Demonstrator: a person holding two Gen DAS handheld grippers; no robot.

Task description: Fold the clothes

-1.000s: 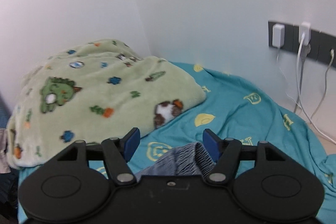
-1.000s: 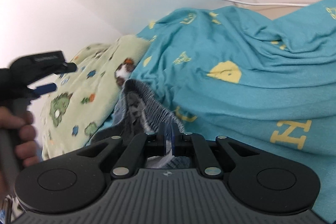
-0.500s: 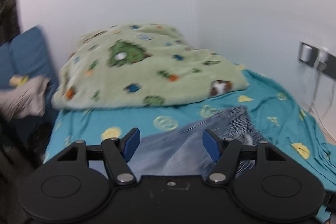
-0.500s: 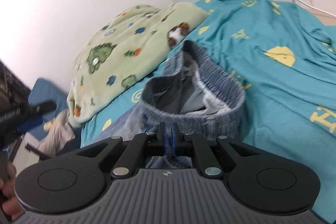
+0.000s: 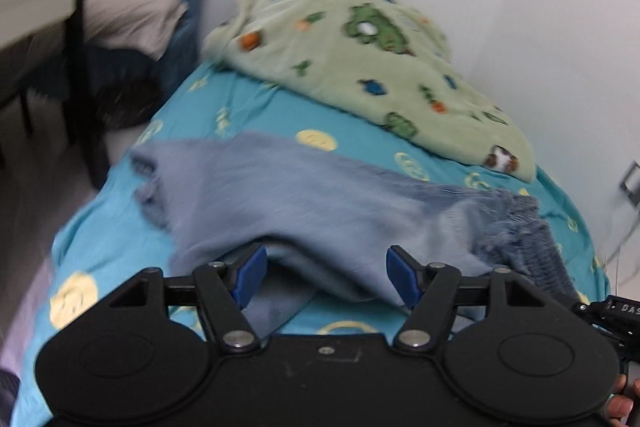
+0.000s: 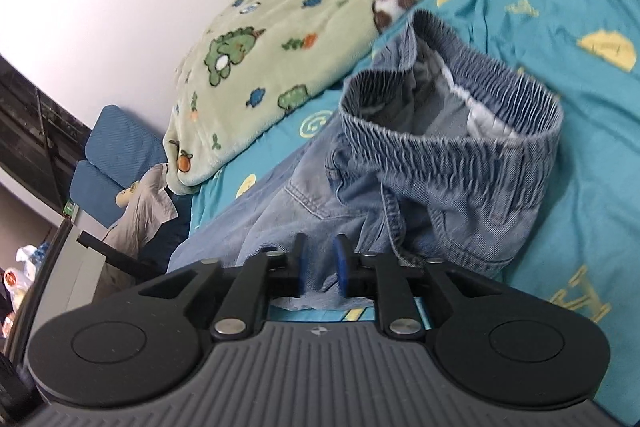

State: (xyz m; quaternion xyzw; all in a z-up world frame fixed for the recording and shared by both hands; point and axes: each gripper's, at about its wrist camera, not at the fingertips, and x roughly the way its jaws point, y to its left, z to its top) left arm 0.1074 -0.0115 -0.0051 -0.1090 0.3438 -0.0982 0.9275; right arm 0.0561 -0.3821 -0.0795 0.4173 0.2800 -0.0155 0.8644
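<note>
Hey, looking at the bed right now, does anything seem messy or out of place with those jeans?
Yes. The jeans lie rumpled across the teal sheet; the elastic waistband stands up and gapes open instead of lying flat, and the legs trail unevenly toward the bed's edge. Nothing looks damaged or spilled.

A bed (image 5: 100,227) covered by a teal sheet with yellow prints carries a pair of blue denim trousers (image 5: 320,195) lying across its width, waistband toward the wall-side edge. A pale green cartoon-print blanket (image 5: 360,67) lies heaped at the far end.
</note>
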